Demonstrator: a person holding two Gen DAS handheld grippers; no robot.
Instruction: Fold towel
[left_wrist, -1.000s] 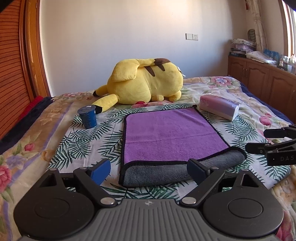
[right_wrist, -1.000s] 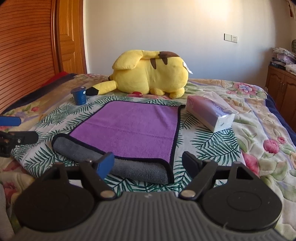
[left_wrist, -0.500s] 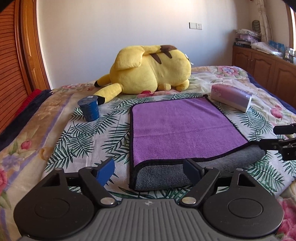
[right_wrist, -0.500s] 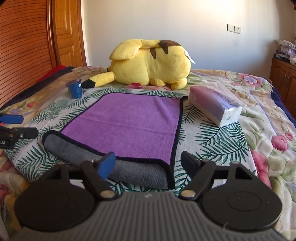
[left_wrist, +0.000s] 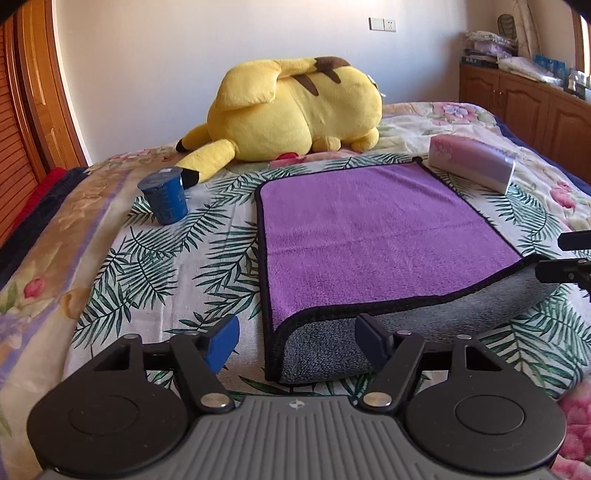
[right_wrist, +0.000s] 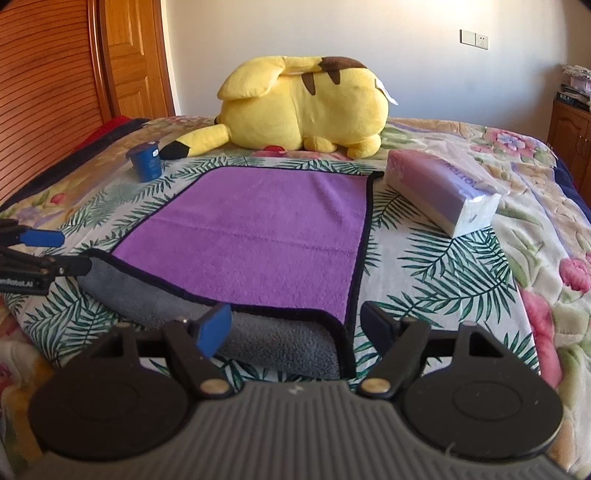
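The towel (left_wrist: 376, 236) lies flat at centre frame, its near edge curled under, showing grey. The left gripper (left_wrist: 295, 338) and right gripper (right_wrist: 295, 325) both gape wide and empty at its near corners. Closing too shallow could pinch only one layer (the curl hides the hem), skewing the fold toward the box (right_wrist: 443, 192).

We hold our left gripper (left_wrist: 297, 341) low, its jaws spread wide. Our right gripper (right_wrist: 297, 325) sits level beside it, equally agape.

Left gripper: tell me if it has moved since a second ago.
Yes. The left gripper has closed in on the towel; its near corner and the blue cup loom larger.
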